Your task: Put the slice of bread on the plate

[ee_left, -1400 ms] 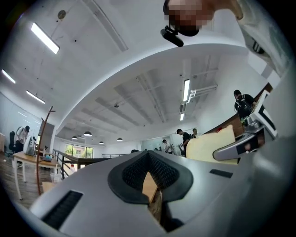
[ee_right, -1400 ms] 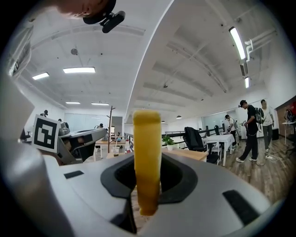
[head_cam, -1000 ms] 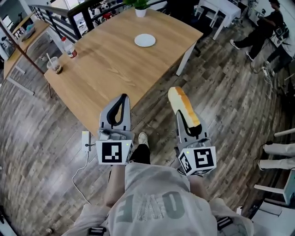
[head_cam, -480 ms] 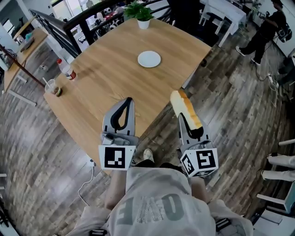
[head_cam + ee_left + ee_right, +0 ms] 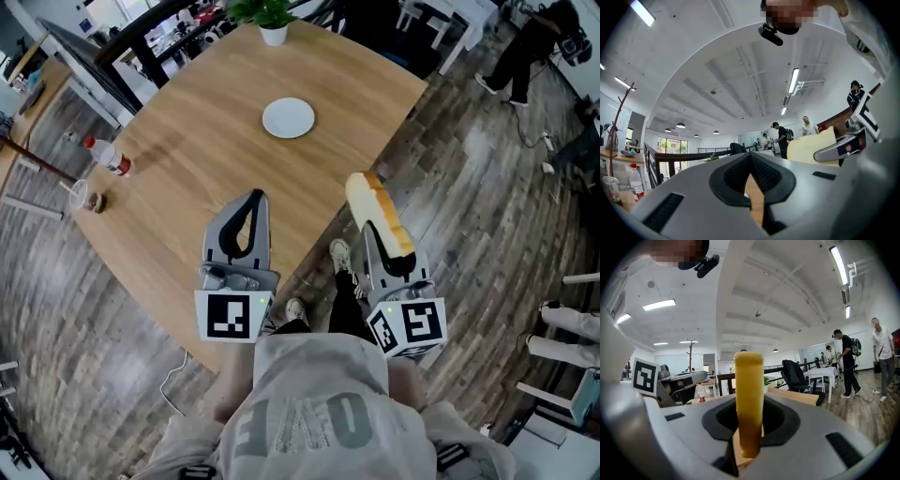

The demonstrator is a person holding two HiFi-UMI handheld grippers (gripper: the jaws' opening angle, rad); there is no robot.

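A white plate (image 5: 288, 118) lies empty on the far half of the wooden table (image 5: 187, 141). The slice of bread (image 5: 374, 214), pale with a golden crust, stands on edge in my right gripper (image 5: 380, 242), which is shut on it and hangs over the floor just off the table's near corner. In the right gripper view the bread (image 5: 749, 399) rises upright between the jaws of that gripper (image 5: 749, 430). My left gripper (image 5: 251, 199) is shut and empty, its tips over the table's near edge. In the left gripper view that gripper's (image 5: 751, 157) tips meet, and the bread (image 5: 813, 147) shows at the right.
A potted plant (image 5: 273, 33) stands at the table's far edge. A bottle (image 5: 105, 155) and a cup (image 5: 78, 195) are at its left corner. The person's shoe (image 5: 339, 255) is below, between the grippers. A person (image 5: 534, 37) stands far right beside a white table (image 5: 450, 19).
Both grippers have moved forward to the table. The left one has gone from over the floor to over the table's near edge. The bread stays gripped in the right one.
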